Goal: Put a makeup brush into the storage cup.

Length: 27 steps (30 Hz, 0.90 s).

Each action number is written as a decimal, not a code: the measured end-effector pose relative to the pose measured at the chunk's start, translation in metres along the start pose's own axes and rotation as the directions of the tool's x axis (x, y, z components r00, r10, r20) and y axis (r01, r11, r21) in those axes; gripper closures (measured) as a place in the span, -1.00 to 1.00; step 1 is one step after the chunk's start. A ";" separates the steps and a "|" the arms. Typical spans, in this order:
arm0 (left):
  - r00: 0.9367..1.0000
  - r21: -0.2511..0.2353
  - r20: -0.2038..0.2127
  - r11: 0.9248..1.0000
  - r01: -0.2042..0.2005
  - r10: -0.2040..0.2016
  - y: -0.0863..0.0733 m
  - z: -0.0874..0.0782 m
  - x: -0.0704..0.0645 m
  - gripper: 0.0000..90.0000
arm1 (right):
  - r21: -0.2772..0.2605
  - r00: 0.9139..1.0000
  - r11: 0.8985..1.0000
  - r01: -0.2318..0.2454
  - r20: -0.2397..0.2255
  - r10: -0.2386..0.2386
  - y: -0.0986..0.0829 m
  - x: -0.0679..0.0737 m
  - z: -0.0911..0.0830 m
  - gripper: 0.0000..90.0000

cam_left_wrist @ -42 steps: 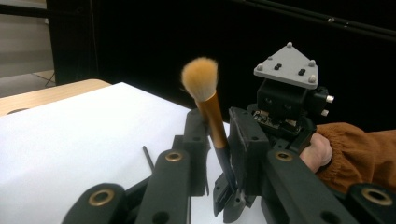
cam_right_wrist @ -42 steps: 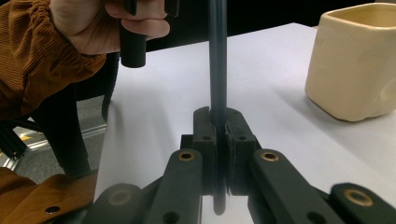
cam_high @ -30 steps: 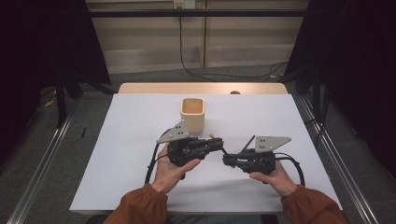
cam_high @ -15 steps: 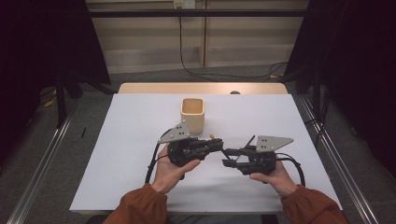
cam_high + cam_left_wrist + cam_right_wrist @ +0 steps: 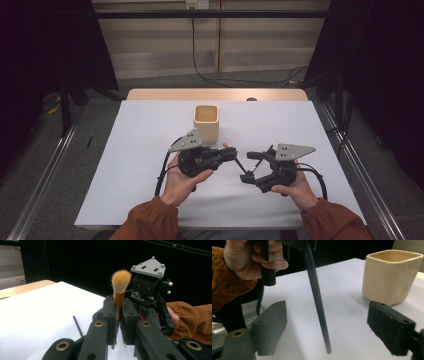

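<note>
White sheeting covered the table (image 5: pixel 125 165) at which you worked, with dark curtains to either side and a grey floor beyond.

Your left gripper (image 5: pixel 231 153) was clenched on a makeup brush (image 5: pixel 119 293). In the left gripper view the jaws pinched the orange ferrule just below the tuft, and the tan bristles stood upright above the jaw tips. The brush's thin black handle ran down from the jaws; in the right gripper view it hung at a slight tilt, its end low over the white sheet, and whether it touched the sheet could not be told. In the high view the handle slanted from your left gripper toward your right gripper (image 5: pixel 251 166).

Your right gripper was released. In the right gripper view its two jaws stood wide apart, with the black handle between them and touching neither. Your right hand (image 5: pixel 295 189) held that gripper from below, with the grey three-cornered plate on top. Your left hand (image 5: pixel 182 180) gripped the left gripper's body, an orange-brown sleeve at each wrist.

Outward from the grippers, a cream square cup (image 5: pixel 206 121) stood upright on the sheet, just behind your left gripper and apart from the brush. A bare wooden strip (image 5: pixel 150 94) of the table showed along the far edge.
</note>
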State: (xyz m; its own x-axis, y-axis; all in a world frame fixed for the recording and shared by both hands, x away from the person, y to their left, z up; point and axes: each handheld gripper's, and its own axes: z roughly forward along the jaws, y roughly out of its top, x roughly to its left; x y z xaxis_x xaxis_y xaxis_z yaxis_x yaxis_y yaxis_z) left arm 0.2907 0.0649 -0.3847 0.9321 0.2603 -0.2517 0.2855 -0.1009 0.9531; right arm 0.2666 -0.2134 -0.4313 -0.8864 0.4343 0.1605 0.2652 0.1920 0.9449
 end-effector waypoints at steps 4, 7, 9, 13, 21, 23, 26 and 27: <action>1.000 0.005 -0.007 1.000 0.000 0.000 0.001 -0.002 0.001 0.87 | -0.012 1.000 1.000 0.004 0.003 -0.004 0.001 -0.001 -0.002 -0.79; 1.000 0.011 -0.018 1.000 0.004 -0.004 0.001 -0.003 0.002 0.87 | -0.007 1.000 1.000 0.001 0.004 -0.001 0.001 -0.001 -0.003 -0.81; 1.000 0.012 -0.022 1.000 0.005 -0.004 0.001 -0.005 0.003 0.87 | -0.009 1.000 1.000 -0.012 -0.002 0.012 0.001 -0.001 -0.004 -0.84; 0.999 0.012 -0.034 1.000 0.006 -0.005 0.003 -0.010 0.005 0.87 | -0.005 1.000 1.000 -0.006 0.004 0.006 0.001 0.000 -0.005 -0.84; 0.999 0.014 -0.046 1.000 0.011 -0.010 0.007 -0.017 0.007 0.87 | -0.008 0.999 1.000 0.008 0.052 -0.008 -0.001 0.000 -0.011 -0.89; 0.999 0.017 -0.048 1.000 0.004 -0.003 0.009 -0.018 0.006 0.87 | -0.041 0.997 0.999 0.001 0.077 0.002 -0.005 -0.002 -0.016 -0.88; 0.998 0.011 -0.058 1.000 0.005 -0.005 0.011 -0.023 0.008 0.87 | -0.038 0.996 0.999 0.000 0.093 0.004 -0.006 -0.003 -0.023 -0.88; 0.998 0.014 -0.061 1.000 0.006 -0.005 0.012 -0.025 0.009 0.87 | -0.043 0.995 0.999 -0.002 0.096 0.006 -0.005 -0.003 -0.024 -0.88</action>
State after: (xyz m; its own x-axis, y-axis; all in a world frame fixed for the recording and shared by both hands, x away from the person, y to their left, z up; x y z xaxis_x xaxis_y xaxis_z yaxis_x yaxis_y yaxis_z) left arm 0.2969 0.0901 -0.3716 0.9153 0.3190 -0.2457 0.2942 -0.1131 0.9490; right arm 0.2584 -0.2365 -0.4299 -0.8442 0.5180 0.1377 0.2502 0.1536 0.9559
